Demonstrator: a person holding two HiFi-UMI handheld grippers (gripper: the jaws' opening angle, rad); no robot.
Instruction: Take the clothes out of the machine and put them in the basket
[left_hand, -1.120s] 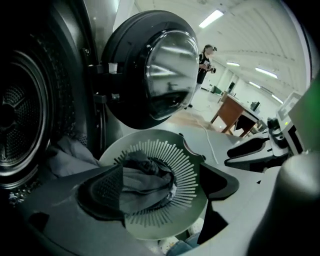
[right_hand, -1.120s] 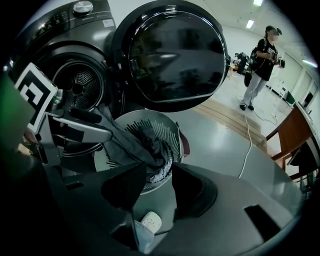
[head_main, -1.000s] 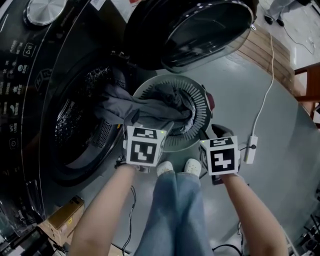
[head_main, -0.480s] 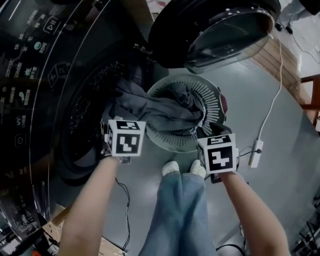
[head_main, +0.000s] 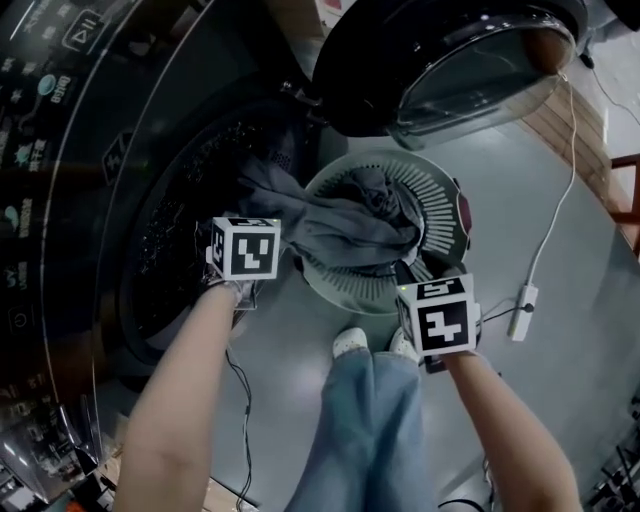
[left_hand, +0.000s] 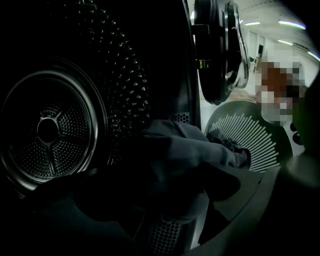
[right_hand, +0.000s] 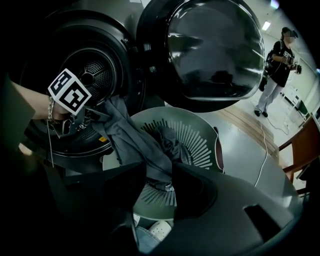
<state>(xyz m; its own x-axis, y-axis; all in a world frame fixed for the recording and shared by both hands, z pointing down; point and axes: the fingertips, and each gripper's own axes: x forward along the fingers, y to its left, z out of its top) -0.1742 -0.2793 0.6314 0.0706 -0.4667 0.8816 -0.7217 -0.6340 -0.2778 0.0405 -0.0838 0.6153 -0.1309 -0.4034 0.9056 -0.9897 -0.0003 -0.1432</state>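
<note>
A long grey garment hangs from the machine's drum mouth over into the round slotted basket on the floor. My left gripper is at the drum's lower lip. In the left gripper view its dark jaws stand apart, open, with a fold of the garment just ahead of them and the empty perforated drum behind. My right gripper hovers at the basket's near rim. It is shut on the garment's lower end, above the basket.
The machine's round door stands open above the basket. A white power strip with its cable lies on the floor to the right. The person's jeans and white shoes are just below the basket. A wooden chair is at the right edge.
My left gripper has swung left, from the basket's near rim to the drum mouth. My right gripper has shifted slightly right and keeps its hold on the garment.
</note>
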